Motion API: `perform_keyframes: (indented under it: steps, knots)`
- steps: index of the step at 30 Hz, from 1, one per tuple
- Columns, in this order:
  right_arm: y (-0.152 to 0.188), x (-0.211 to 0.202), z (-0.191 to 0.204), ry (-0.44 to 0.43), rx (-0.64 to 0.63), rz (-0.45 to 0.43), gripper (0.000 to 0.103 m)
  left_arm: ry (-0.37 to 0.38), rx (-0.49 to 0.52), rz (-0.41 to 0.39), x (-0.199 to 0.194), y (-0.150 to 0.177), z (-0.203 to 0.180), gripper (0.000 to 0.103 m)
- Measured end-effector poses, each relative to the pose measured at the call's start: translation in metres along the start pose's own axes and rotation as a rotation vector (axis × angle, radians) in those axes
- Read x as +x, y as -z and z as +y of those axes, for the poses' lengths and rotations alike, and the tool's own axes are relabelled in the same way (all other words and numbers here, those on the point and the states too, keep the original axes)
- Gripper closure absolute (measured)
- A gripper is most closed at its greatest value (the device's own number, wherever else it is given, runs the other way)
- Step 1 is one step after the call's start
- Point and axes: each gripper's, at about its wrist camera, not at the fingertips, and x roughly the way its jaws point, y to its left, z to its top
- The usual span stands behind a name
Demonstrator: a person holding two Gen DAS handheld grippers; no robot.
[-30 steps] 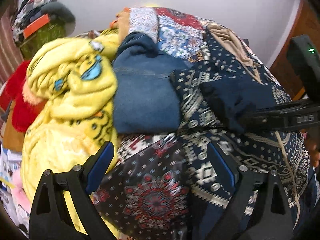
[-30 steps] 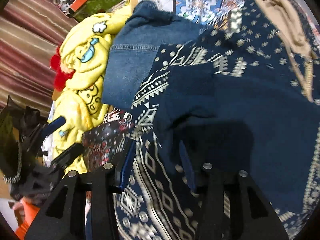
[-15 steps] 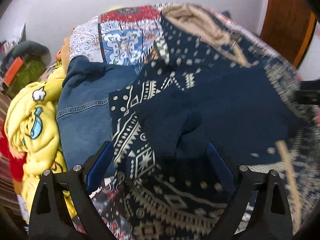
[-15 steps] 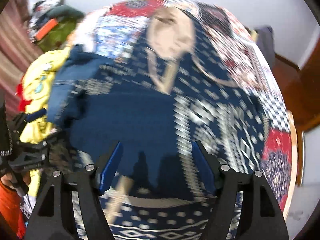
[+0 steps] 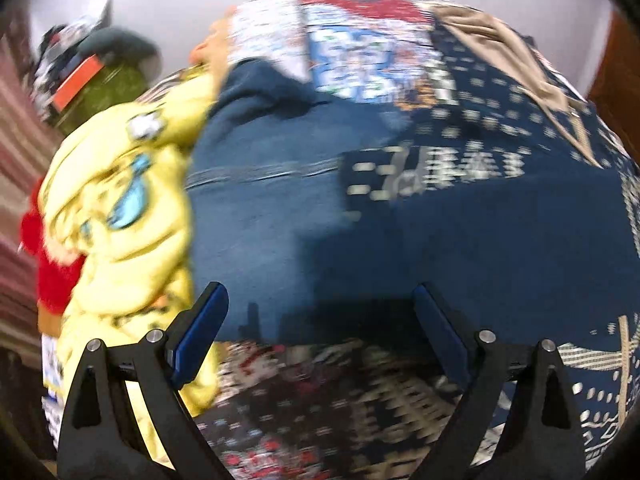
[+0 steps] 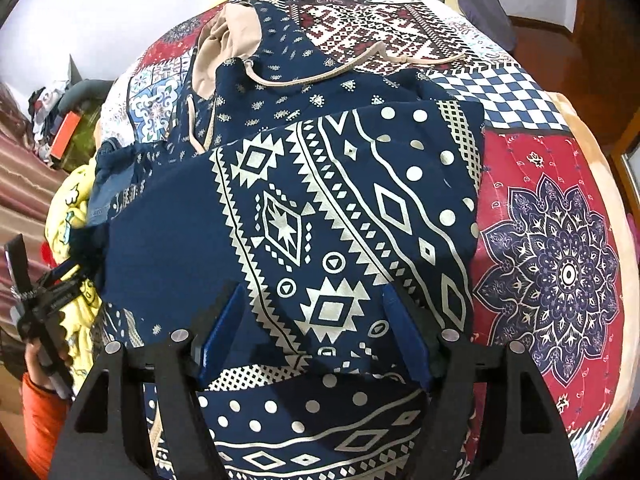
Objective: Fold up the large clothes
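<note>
A navy hooded garment with a white geometric print lies spread on the patchwork bedspread. Its beige-lined hood and drawstring point away from me. My right gripper hangs open just above the printed panel, with nothing pinched. In the blurred left wrist view, my left gripper is open over the seam between the navy garment and a folded denim piece. The right wrist view also shows the left gripper at the garment's left edge, held by a hand in an orange sleeve.
A yellow cartoon blanket and something red are heaped left of the denim. Behind them stands a green box with an orange lid. A striped curtain closes the left side, and wooden flooring shows past the bed's far right.
My right gripper widened, let go of the navy fold it pinched, and swung right over the printed panel. My left gripper moved from the bedspread edge up over the denim and navy cloth.
</note>
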Motion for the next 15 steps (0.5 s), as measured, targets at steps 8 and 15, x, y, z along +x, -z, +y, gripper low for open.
perform_keyframes:
  steps: [8,15]
  knots:
    - [0.002,-0.020,-0.002,0.024,-0.001,0.004,0.035,0.033,0.010,-0.028,-0.029,-0.008,0.012,0.009]
    - [-0.035,-0.069,0.015,0.029,-0.060,-0.126,0.035,0.146,0.107,-0.156,-0.072,-0.055,-0.040,0.009]
